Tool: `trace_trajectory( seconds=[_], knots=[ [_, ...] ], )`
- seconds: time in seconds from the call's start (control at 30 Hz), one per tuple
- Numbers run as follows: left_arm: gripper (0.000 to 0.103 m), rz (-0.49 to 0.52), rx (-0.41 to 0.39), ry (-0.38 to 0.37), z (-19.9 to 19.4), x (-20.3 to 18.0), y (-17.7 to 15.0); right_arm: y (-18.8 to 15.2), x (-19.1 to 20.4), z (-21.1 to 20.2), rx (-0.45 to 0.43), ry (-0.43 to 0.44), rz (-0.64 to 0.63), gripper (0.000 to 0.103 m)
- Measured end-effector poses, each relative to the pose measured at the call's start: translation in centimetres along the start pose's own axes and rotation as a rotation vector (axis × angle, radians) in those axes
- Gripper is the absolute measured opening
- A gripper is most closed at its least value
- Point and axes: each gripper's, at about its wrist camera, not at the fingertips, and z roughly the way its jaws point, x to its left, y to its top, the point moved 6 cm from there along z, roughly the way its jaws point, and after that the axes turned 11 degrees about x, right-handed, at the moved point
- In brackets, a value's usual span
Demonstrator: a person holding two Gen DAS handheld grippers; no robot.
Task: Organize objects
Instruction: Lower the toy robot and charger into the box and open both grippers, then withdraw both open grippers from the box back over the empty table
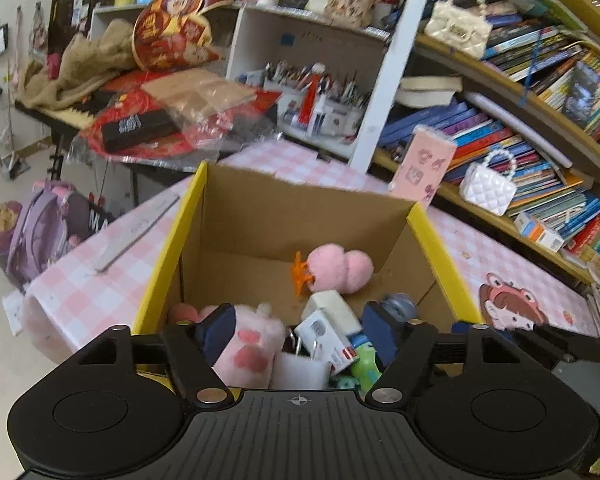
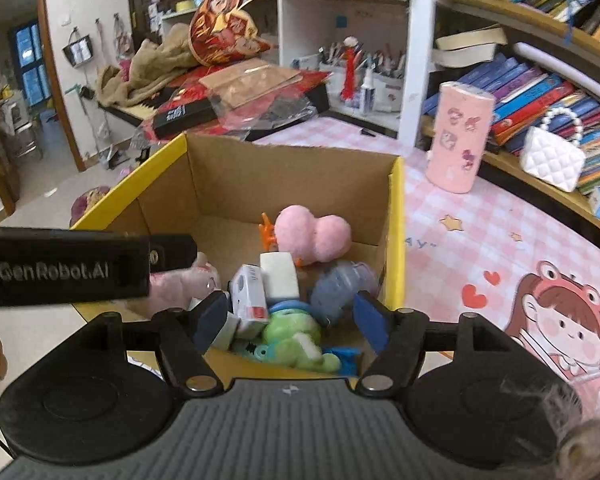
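Note:
A cardboard box with a yellow rim (image 1: pixel 171 248) (image 2: pixel 396 220) stands on the pink checked table. Inside lie a pink heart plush (image 1: pixel 340 266) (image 2: pixel 312 238), an orange clip (image 1: pixel 300 276), a white carton (image 1: pixel 324 332) (image 2: pixel 251 296), a green frog toy (image 1: pixel 364 360) (image 2: pixel 295 332), a pink paw plush (image 1: pixel 251 344) (image 2: pixel 183 284) and a grey-blue toy (image 2: pixel 336 286). My left gripper (image 1: pixel 300 330) hangs open over the box's near left part, above the paw plush and carton. My right gripper (image 2: pixel 289 316) is open over the frog toy, gripping nothing.
A pink case (image 2: pixel 458 136) and a white quilted bag (image 2: pixel 552 160) stand right of the box by a full bookshelf (image 1: pixel 540 128). A ruler (image 1: pixel 135 236) lies on the table to the left. A purple backpack (image 1: pixel 47 232) sits on the floor. The left gripper's body (image 2: pixel 71 264) crosses the right wrist view.

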Motion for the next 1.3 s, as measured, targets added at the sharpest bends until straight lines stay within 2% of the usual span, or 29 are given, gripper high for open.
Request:
trace_trajectory(
  seconds=[0.13,0.17,0.27,0.4,0.6,0.87,1.3],
  knots=[
    [0.082,0.029,-0.048,-0.022,-1.8,-0.9,-0.1,-1.2,-0.3,-2.5,-0.048,-0.018,0.048,0.067],
    [0.083,0.037,-0.059,-0.029,-2.3,-1.2,-0.3,-1.4,-0.3,-3.2,-0.060,-0.026,0.053,0.070],
    [0.086,0.066,-0.075,-0.053,-3.5,-2.1,-0.9,-2.7,-0.2,-4.9,-0.084,-0.096,0.076,0.070],
    [0.094,0.109,-0.083,-0.073,-5.0,-2.9,-2.7,-5.1,-0.7,-6.8,-0.076,-0.171,0.168,0.070],
    [0.095,0.144,-0.027,-0.092,-5.7,-3.7,-6.5,-9.8,-1.3,-9.5,-0.050,-0.297,0.294,0.069],
    [0.095,0.268,0.032,-0.096,-6.5,-6.5,-11.2,-16.2,-1.4,-12.9,-0.028,-0.415,0.432,0.069],
    [0.096,0.406,0.019,-0.109,-7.7,-11.3,-13.2,-20.8,-4.1,-16.9,-0.021,-0.549,0.576,0.070]
  ],
)
